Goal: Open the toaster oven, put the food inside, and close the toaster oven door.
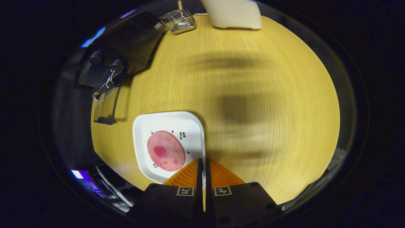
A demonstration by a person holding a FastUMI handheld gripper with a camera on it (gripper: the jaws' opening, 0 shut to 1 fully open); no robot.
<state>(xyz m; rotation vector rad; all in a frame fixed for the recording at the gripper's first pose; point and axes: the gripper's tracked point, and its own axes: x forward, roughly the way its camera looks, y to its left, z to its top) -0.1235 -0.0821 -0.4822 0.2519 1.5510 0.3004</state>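
A white square plate point(190, 126) lies on the round wooden table point(253, 79) just ahead of my fingers, with a round pink slice of food point(165, 151) on it. The plate's right rim runs straight in between my fingers. My gripper point(202, 163) is shut on that rim, both pads pressed close with only a thin slit between them. Beyond the plate, to its left, stands the black toaster oven point(133, 41). Its glass door point(106, 106) is folded down open, and a wire rack point(106, 90) shows at the mouth.
A small wire basket point(180, 21) with a wooden handle stands at the far side of the table, next to a cream-coloured object point(234, 14). Dark shadows fall across the bare tabletop to the right of the plate. The table's edge curves round on the right.
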